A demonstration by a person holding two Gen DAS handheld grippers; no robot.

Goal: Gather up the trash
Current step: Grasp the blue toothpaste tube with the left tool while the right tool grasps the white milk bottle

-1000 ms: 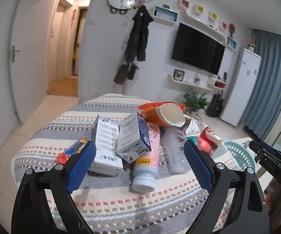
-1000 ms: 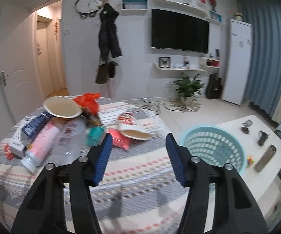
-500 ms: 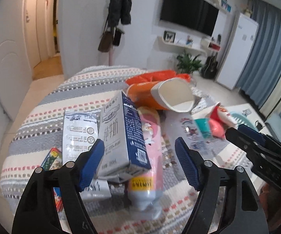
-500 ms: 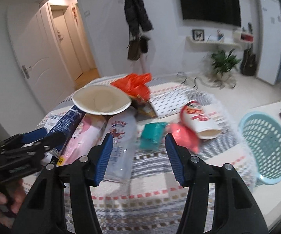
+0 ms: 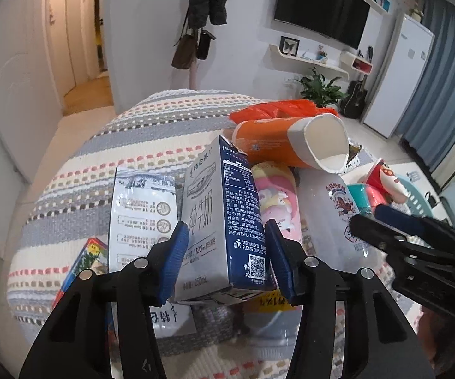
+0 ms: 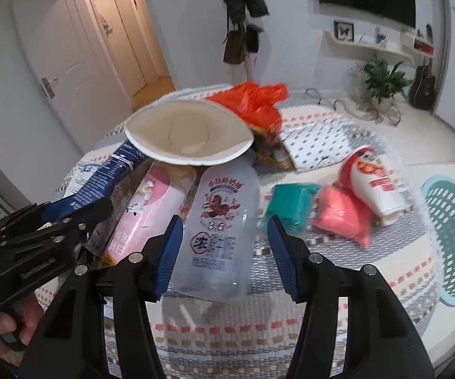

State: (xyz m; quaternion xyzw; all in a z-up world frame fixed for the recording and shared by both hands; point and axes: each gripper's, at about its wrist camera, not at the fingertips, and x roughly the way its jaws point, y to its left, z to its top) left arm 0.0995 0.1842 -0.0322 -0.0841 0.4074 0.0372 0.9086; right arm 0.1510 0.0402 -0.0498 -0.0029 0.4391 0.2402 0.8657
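Note:
A pile of trash lies on a striped tablecloth. My left gripper has its blue pads on both sides of a blue-and-white milk carton. My right gripper is open around the base of a clear plastic milk bottle, without squeezing it. Between carton and bottle lies a pink bottle. An orange paper bowl lies on its side behind them. The right gripper also shows in the left wrist view.
A teal basket stands at the right of the table. A teal packet, a pink packet, a red-and-white cup and an orange plastic bag lie nearby. A flattened white carton lies to the left.
My left gripper has moved forward and narrowed onto the milk carton. My right gripper has moved left and closer, from over the packets to around the clear bottle.

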